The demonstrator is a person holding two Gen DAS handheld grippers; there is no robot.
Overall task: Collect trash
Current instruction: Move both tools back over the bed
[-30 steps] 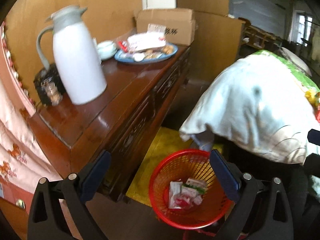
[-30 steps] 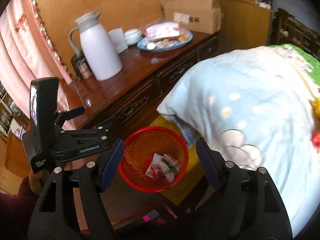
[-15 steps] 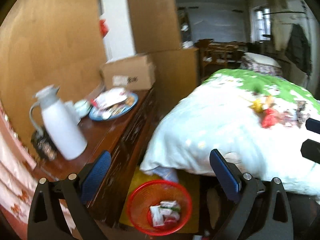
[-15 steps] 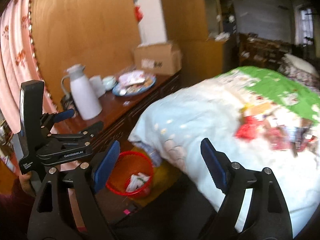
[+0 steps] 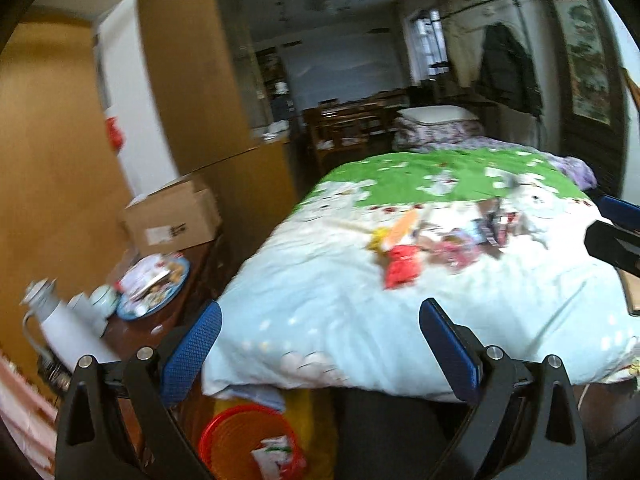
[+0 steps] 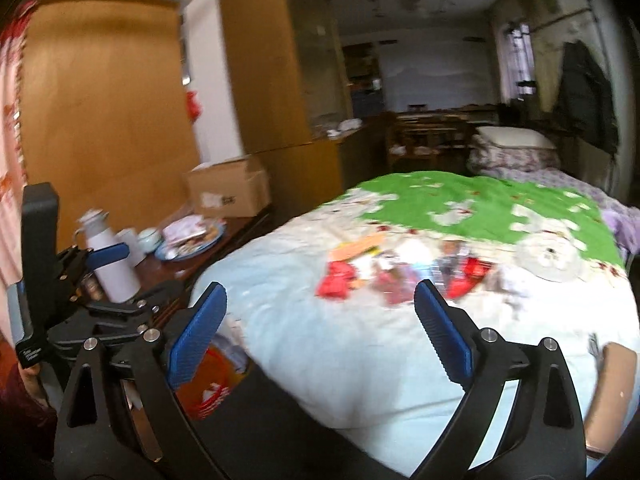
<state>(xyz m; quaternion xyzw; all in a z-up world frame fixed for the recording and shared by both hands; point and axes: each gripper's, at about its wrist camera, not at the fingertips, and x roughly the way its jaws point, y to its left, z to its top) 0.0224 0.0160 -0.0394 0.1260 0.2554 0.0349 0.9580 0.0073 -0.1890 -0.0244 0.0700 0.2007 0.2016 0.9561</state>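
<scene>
Several snack wrappers (image 5: pixel 440 244) (image 6: pixel 400 268) lie scattered on the bed's pale blue and green quilt (image 5: pixel 320 292) (image 6: pixel 320 320), a red one (image 5: pixel 401 268) nearest. A red mesh bin (image 5: pixel 248 440) (image 6: pixel 208 388) with a few wrappers inside stands on the floor at the bed's foot. My left gripper (image 5: pixel 320 344) is open and empty, raised over the quilt's near edge. My right gripper (image 6: pixel 320 328) is also empty, its jaws still opening, just short of the wrappers. The left gripper (image 6: pixel 108 276) shows at the left of the right wrist view.
A dark wooden sideboard (image 6: pixel 224 236) left of the bed carries a white thermos (image 5: pixel 68 332) (image 6: pixel 112 264), cups, a blue plate of snacks (image 5: pixel 156 284) and a cardboard box (image 5: pixel 172 216) (image 6: pixel 228 192). A pillow (image 6: pixel 516 138) and dark furniture lie at the far end.
Both grippers have risen and swung right, from looking down into the red bin to looking across the bed. The wrappers on the quilt came into view. The right jaws have widened.
</scene>
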